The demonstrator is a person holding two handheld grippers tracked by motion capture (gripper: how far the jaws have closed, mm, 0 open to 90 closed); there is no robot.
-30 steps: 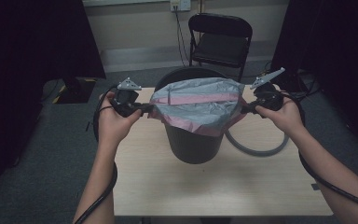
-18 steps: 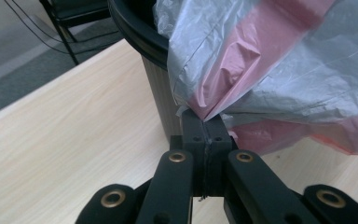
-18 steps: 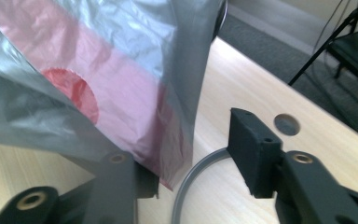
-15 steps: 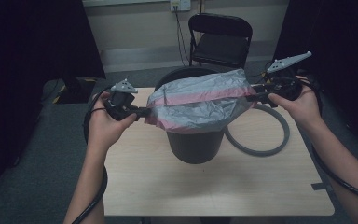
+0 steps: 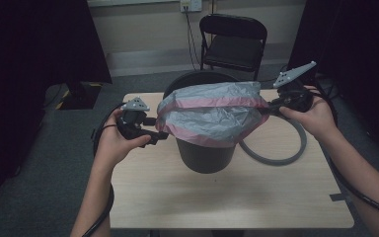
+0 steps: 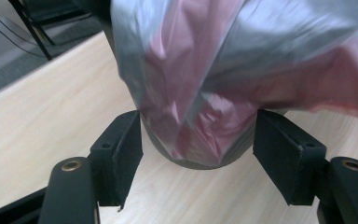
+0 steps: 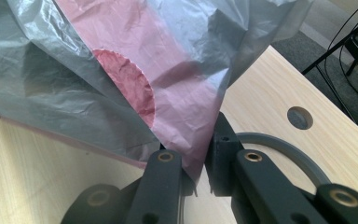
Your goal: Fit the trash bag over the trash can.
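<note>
While stretched sideways, bag (image 5: 212, 118) mouth-down.

Setting: probably a lab or studio recording bay. Black curtains (image 5: 39, 44) flank a small wooden table (image 5: 227, 197); grey carpet floor (image 5: 54, 187), black folding chair (image 5: 233, 42), wall outlet (image 5: 190, 5) with cables.
</note>
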